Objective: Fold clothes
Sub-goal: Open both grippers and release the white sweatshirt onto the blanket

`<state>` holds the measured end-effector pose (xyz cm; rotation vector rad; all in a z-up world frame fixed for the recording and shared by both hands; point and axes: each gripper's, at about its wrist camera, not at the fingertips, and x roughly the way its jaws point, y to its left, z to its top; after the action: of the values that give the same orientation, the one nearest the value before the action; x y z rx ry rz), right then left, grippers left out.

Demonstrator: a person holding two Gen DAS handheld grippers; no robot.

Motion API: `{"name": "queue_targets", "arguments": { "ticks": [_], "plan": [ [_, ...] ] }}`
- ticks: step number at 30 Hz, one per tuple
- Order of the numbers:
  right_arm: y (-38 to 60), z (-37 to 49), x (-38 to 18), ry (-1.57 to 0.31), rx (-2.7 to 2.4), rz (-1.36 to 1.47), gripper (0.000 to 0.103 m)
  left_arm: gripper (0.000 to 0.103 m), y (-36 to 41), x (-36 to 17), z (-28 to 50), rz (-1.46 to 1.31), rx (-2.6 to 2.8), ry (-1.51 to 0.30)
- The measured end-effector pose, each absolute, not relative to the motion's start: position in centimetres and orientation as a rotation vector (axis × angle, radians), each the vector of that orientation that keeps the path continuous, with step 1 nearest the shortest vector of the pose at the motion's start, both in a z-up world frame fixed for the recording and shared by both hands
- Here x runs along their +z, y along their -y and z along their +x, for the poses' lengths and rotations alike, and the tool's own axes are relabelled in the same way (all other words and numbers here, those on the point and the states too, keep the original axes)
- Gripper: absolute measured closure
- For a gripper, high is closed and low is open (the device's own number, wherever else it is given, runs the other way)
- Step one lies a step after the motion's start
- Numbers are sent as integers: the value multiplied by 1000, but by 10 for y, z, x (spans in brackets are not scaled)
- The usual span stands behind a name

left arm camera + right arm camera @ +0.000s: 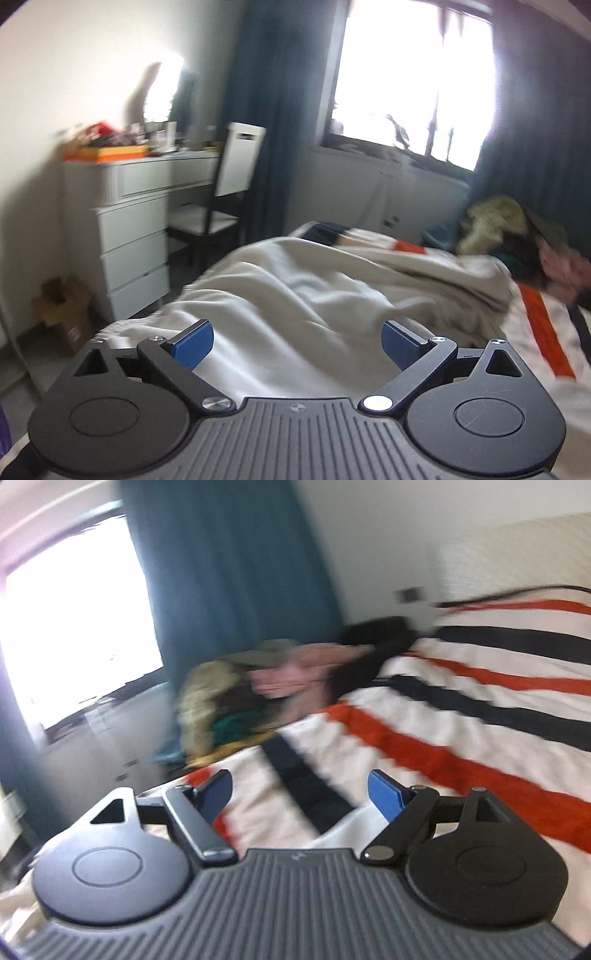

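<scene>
A rumpled cream garment (pixel 295 288) lies spread on the striped bed cover (pixel 543 325). My left gripper (pixel 297 341) is open and empty, its blue pads (pixel 195 343) held just above the near part of the garment. My right gripper (pixel 301 797) is open and empty over the white, orange and navy striped cover (pixel 461 716); a corner of the cream cloth (pixel 22 893) shows at the lower left. A pile of mixed clothes (pixel 251 690) sits at the bed's far edge, and it also shows in the left wrist view (pixel 517 236). Both views are motion-blurred.
A white chest of drawers (pixel 129 221) with clutter on top and a chair (pixel 221 199) stand left of the bed. A cardboard box (pixel 62 310) sits on the floor. A bright window (pixel 413 74) with teal curtains (pixel 236 561) is behind the bed.
</scene>
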<state>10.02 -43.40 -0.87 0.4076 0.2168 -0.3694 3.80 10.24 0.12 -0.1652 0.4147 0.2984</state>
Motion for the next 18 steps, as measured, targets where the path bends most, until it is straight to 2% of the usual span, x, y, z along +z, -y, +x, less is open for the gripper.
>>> {"name": "queue_targets", "arguments": {
  "ticks": [10,18],
  "plan": [
    [348,101,-16,-266,-132,304,20,5,-29,-31,89,34,100,-488],
    [329,120,-32,-292,-166,278,20,5,56,-55,197,179,-6,-516]
  ]
}}
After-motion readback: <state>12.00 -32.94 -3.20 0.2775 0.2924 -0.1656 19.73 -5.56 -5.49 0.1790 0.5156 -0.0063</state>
